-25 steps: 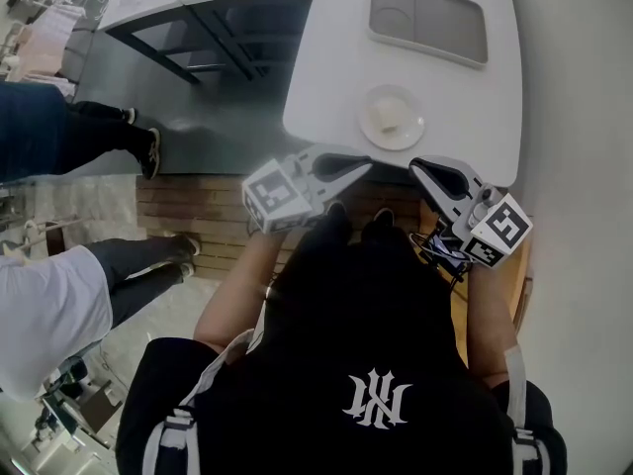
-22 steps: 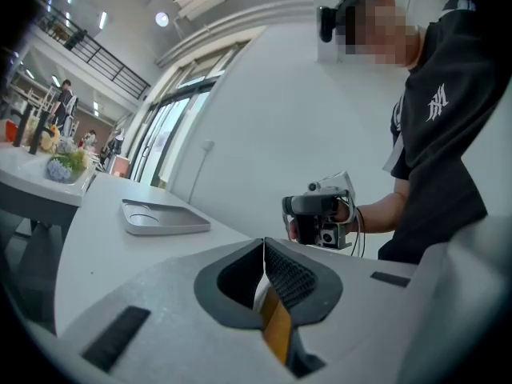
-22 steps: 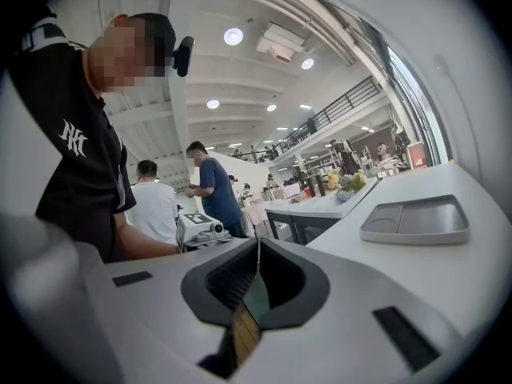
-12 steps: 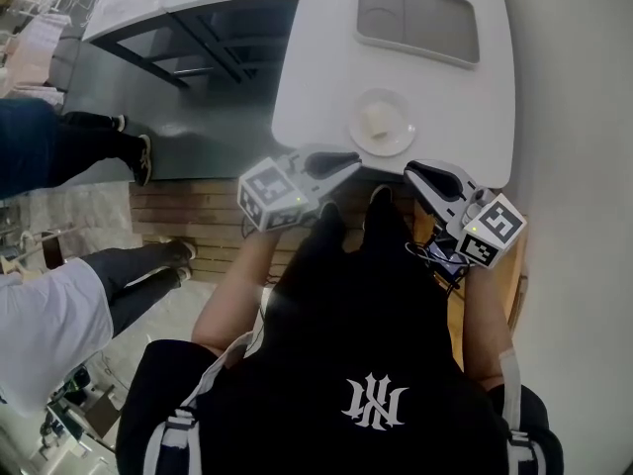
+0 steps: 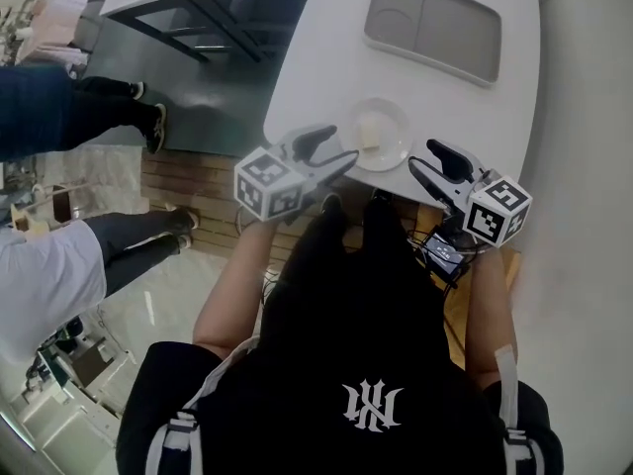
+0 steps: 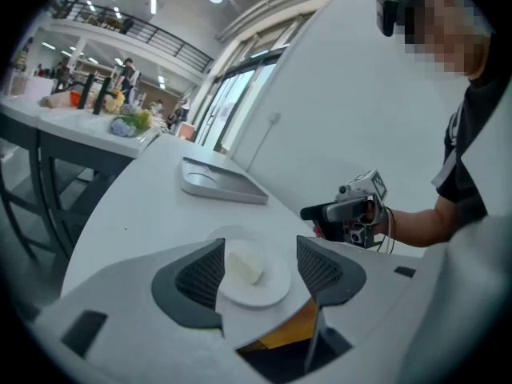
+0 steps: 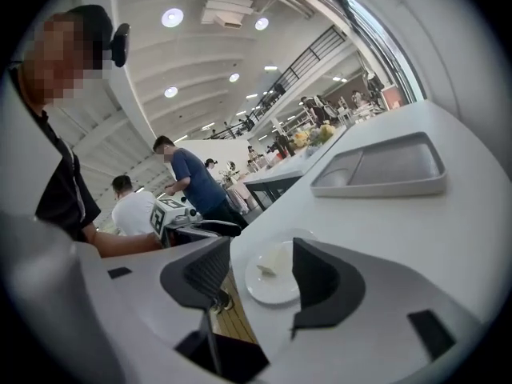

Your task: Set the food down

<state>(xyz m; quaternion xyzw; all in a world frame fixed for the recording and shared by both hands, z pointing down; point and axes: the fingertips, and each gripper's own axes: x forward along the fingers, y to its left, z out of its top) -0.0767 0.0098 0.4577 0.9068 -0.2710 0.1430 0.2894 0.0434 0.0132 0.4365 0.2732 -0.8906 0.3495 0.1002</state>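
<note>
A small pale piece of food (image 5: 370, 134) lies on a round white plate (image 5: 388, 148) near the front edge of the white table (image 5: 326, 57). My left gripper (image 5: 336, 144) hovers just left of the plate, jaws opening, nothing between them. My right gripper (image 5: 425, 157) hangs at the plate's right, jaws opening and empty too. In the left gripper view the plate (image 6: 268, 288) and food (image 6: 244, 264) sit beyond the left gripper (image 6: 260, 250). The right gripper view shows the plate (image 7: 268, 290) past the right gripper (image 7: 260, 254).
A grey compartment tray (image 5: 435, 26) lies farther back on the table. People stand at the left (image 5: 59, 117) on the grey floor. A strip of wooden floor (image 5: 188, 181) runs under the table edge. A white wall (image 5: 584, 166) bounds the right side.
Both grippers' jaws have gone from shut to open. Both grippers have moved forward to the table edge, one on each side of the plate.
</note>
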